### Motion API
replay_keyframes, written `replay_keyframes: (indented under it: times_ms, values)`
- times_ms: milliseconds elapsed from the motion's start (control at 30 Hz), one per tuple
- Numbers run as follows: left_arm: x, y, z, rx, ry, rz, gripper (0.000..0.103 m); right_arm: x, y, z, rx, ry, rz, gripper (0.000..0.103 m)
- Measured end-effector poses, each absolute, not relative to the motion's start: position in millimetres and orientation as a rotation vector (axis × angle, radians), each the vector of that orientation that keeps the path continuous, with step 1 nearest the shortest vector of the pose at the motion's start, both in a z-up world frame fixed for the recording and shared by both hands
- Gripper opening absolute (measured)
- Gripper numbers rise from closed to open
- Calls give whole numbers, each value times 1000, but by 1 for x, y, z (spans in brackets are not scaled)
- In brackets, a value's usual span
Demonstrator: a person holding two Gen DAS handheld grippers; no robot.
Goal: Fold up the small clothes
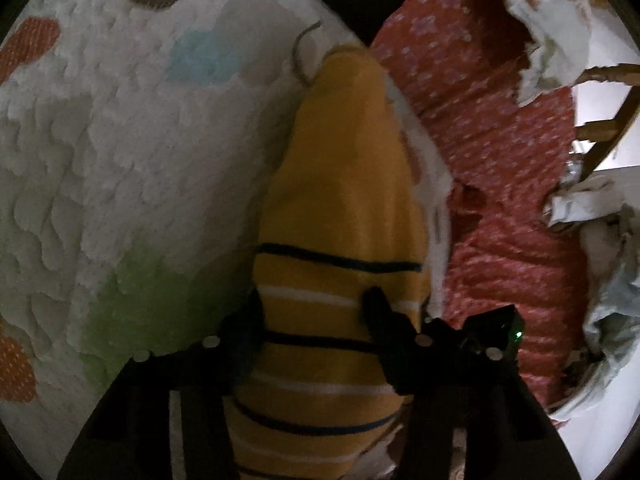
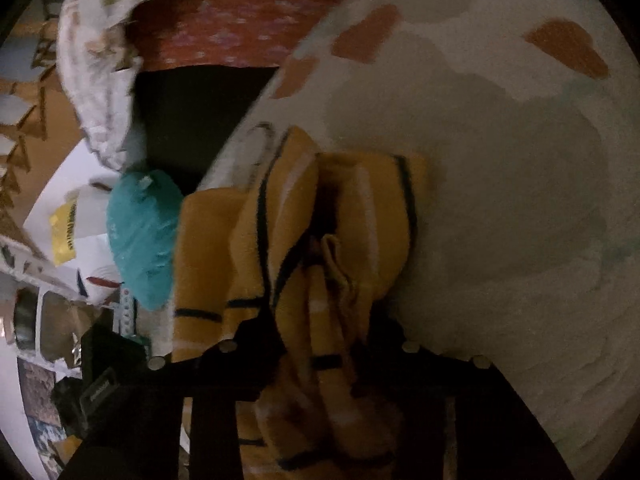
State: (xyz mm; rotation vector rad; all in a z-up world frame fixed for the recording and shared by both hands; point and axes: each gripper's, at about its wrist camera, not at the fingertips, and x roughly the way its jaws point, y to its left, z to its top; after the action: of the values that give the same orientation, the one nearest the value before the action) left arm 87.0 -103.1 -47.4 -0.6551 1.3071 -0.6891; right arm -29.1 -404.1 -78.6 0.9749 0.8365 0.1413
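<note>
A small yellow garment (image 1: 340,208) with dark and white stripes hangs stretched over a white quilted mat (image 1: 120,140) with coloured patches. My left gripper (image 1: 316,308) is shut on its striped end. In the right wrist view the same yellow garment (image 2: 320,240) is bunched in folds, and my right gripper (image 2: 316,340) is shut on the bunched fabric. The mat (image 2: 500,180) lies to the right of it.
A red bedspread with pale flowers (image 1: 500,160) lies beyond the mat's edge. A white crumpled cloth (image 1: 552,32) and wooden furniture (image 1: 608,112) are at the right. A teal garment (image 2: 140,236), a pale blanket (image 2: 92,60) and cluttered items (image 2: 64,236) sit left of the mat.
</note>
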Motion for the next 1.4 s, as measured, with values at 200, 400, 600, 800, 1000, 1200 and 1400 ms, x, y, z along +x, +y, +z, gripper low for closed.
replay_keyframes:
  times_ms: [200, 400, 600, 800, 1000, 1200, 1400]
  values:
    - [98, -93, -5, -614, 1155, -672, 46, -17, -374, -42, 949, 726, 221, 36]
    - [114, -83, -18, -500, 1210, -466, 47, -13, -375, -51, 781, 794, -44, 49]
    - [101, -70, 3, -507, 1140, -454, 47, -34, -393, -28, 813, 684, -109, 53]
    - [79, -90, 5, -381, 1150, -517, 47, -27, -353, -10, 755, 703, 126, 49]
    - [74, -102, -21, -267, 1247, -502, 50, -17, -357, -48, 800, 846, 49, 37]
    - [62, -84, -12, -253, 1194, -484, 50, -37, -362, -30, 768, 807, -3, 45]
    - [-1, -64, 26, -64, 984, -366, 50, -90, -360, -27, 724, 829, -90, 47]
